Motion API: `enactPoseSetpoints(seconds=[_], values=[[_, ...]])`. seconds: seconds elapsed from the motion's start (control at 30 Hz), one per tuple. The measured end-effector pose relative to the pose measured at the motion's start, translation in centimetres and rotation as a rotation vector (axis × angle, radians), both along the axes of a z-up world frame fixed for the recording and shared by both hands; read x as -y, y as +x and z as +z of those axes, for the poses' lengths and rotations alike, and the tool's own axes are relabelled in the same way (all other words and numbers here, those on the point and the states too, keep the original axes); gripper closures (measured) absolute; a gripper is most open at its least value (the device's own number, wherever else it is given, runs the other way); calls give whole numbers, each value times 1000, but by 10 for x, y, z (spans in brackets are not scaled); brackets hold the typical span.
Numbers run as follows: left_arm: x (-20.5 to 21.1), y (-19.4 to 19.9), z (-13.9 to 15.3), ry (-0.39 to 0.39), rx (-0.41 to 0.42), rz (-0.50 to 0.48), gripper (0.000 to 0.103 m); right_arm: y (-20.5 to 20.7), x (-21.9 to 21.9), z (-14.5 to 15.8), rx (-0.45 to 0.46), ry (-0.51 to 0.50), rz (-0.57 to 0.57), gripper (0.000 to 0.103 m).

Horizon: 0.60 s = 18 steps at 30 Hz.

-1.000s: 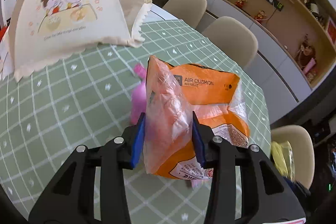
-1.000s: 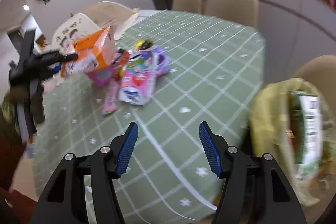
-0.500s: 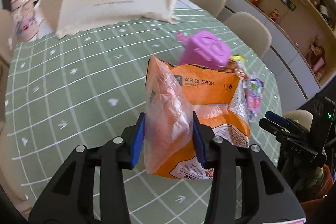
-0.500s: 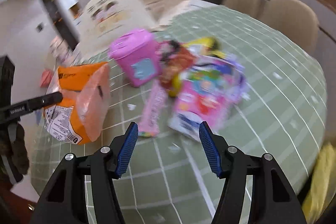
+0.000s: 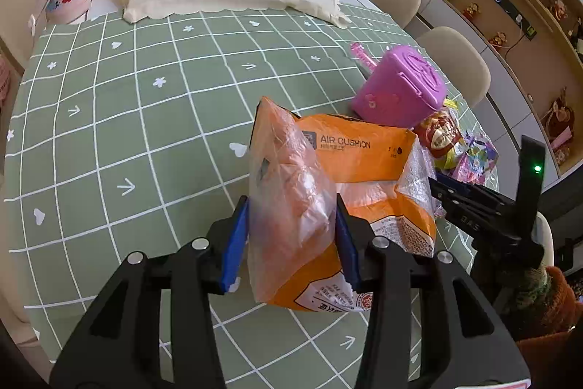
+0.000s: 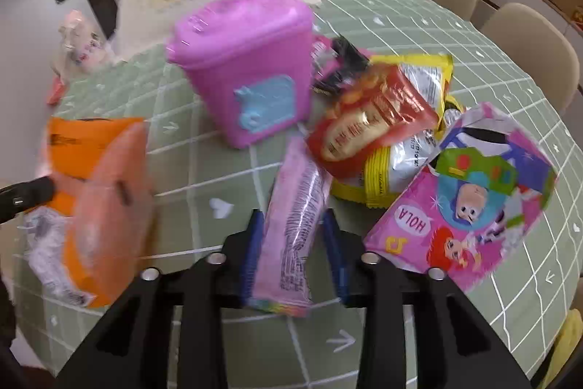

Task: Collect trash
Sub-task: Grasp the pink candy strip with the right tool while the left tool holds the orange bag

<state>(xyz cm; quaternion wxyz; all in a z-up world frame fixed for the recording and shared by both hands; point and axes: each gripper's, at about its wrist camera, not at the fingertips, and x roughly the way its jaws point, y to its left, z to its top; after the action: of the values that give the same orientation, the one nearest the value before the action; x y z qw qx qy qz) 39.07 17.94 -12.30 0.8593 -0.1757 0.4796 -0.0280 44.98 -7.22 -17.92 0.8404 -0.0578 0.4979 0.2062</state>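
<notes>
The long pink plastic wrapper lies on the green checked worktop between the jaws of the right tool, which have just been closing around it; whether they pinch it I cannot tell. The left tool grips the orange air-cushion bag. Red, yellow and cartoon packets remain uncollected. Only the left view shows the pink bin's lid; only the right shows the wrapper.

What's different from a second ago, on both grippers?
The right gripper swung in from bare tablecloth to the trash pile, and its jaws have just been closing around the long pink wrapper. The left gripper carried the orange air-cushion bag toward the pile. Its grip is unchanged; the purple box stayed put.
</notes>
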Motion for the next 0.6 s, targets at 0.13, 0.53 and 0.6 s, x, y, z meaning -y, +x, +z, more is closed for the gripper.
enactPoseSetpoints(seconds=[0.13,0.53,0.6], values=[[-9,0,-5,-17,-6,26,62,-1,-2,4,-17,0,33,86],[-4,14,-12,-45,-25,2,62,-54,61,34,-38,67,-33,91],[3,16,-5,-27,-7,-22,62,-59,66,45,-11,75,-51,91]])
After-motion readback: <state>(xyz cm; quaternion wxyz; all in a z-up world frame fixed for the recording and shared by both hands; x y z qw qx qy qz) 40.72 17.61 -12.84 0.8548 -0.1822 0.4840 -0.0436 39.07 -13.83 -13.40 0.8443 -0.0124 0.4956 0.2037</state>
